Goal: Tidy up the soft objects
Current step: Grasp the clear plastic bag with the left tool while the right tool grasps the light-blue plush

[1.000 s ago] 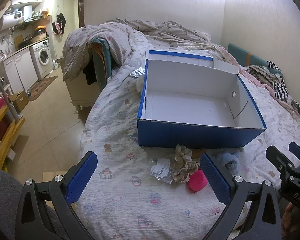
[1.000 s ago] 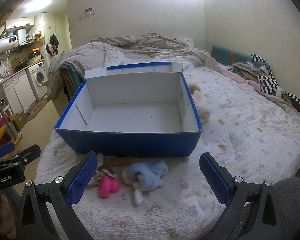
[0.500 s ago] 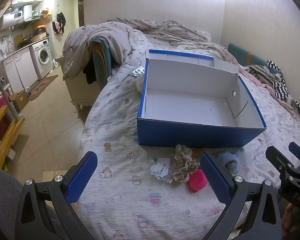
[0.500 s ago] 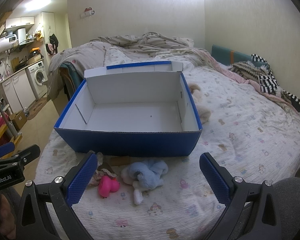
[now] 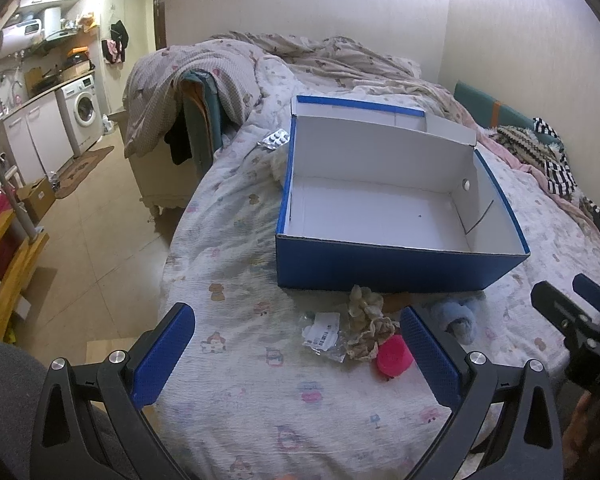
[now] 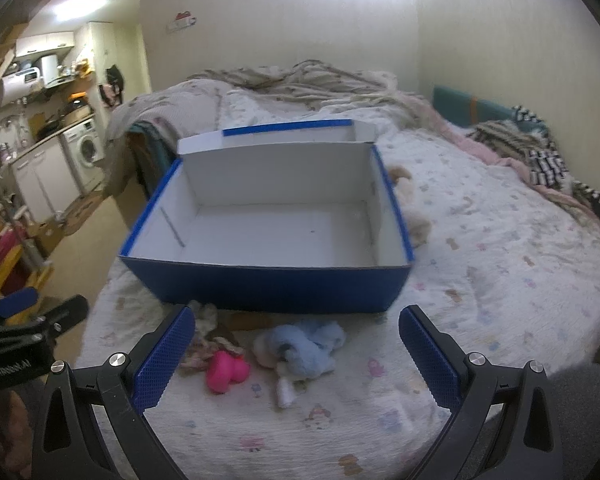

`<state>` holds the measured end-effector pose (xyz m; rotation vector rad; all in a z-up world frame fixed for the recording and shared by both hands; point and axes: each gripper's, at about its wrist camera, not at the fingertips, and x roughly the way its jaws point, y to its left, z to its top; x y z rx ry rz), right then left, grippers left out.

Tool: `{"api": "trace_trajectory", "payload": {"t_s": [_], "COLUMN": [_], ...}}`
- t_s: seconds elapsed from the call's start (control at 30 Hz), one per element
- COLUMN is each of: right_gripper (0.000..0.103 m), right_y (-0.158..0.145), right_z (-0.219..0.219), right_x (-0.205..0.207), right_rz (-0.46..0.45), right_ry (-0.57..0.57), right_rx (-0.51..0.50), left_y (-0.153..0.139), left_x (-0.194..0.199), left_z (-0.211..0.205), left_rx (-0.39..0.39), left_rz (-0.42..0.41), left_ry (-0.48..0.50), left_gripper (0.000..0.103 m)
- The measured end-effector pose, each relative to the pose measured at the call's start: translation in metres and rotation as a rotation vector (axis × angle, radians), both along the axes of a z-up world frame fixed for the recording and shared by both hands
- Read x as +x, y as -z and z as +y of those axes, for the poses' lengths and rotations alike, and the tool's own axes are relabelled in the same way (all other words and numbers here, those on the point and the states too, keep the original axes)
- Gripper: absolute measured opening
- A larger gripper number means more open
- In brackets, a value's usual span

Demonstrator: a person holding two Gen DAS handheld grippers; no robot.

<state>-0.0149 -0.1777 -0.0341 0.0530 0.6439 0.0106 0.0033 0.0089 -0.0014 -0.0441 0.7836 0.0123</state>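
Both hand-held grippers, the left gripper (image 5: 296,340) and the right gripper (image 6: 296,340), hover with their blue pads spread wide and nothing between them, low over the near edge of the bed (image 6: 500,248). Judged from this, the task is at its start: the blue box (image 6: 268,288), white inside and with its lid flap standing at the far side, holds nothing, and every soft object lies outside it. The soft objects form a small cluster on the patterned sheet between the box's near wall and the bed's near edge: a pale blue plush toy (image 6: 304,344), fluffy and crumpled with a white part pointing toward the near edge; a bright pink rounded toy (image 6: 226,372) just to its left; and a beige ruffled fabric piece (image 5: 366,328) touching the pink toy and reaching almost to the box wall. A clear packet with a white label (image 5: 324,330) lies beside the fabric piece; whether it belongs to the task cannot be told. A cream plush item (image 6: 412,208) rests against the box's right wall, partly hidden. Left to do, by this reading: pick up each item and place it in the box.
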Motion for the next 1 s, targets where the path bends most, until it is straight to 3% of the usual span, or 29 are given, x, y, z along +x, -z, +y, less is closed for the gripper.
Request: {"api": "trace_trajectory", "payload": {"t_s": [0.23,0.33,0.4,0.5,0.7,0.8,1.0], "right_gripper": [0.103,0.103,0.103,0.103,0.103,0.103,0.103], "right_y": [-0.014,-0.018,-0.016,-0.008,0.02,0.034,0.057], "right_z": [-0.005,-0.006,-0.01,-0.013,-0.026,-0.031,-0.039], "right_x": [0.02,0.036,0.049,0.065,0.093,0.104,0.111], "right_rz": [0.076,0.139,0.204,0.269,0.397,0.449,0.486], "right_ry": [-0.081,-0.107,-0.13,-0.143,-0.136,-0.126,-0.104], "right_rx": [0.084,0.118,0.132,0.11,0.142,0.168,0.212], "left_y": [-0.014,-0.013,-0.006,0.012,0.061,0.088,0.135], "left_x": [0.027,0.044,0.061,0.08,0.108,0.118,0.129], "left_z": [0.005,0.012,0.012,0.009,0.011,0.007,0.006], "left_rx": [-0.022,-0.029,0.009,0.065,0.014,0.031,-0.07], "left_rz": [0.083,0.147,0.203,0.289,0.472,0.537,0.662], "left_ry": [-0.004,-0.014,-0.01,0.014,0.025,0.029,0.03], "left_gripper": [0.102,0.102,0.102,0.102,0.102,0.096,0.083]}}
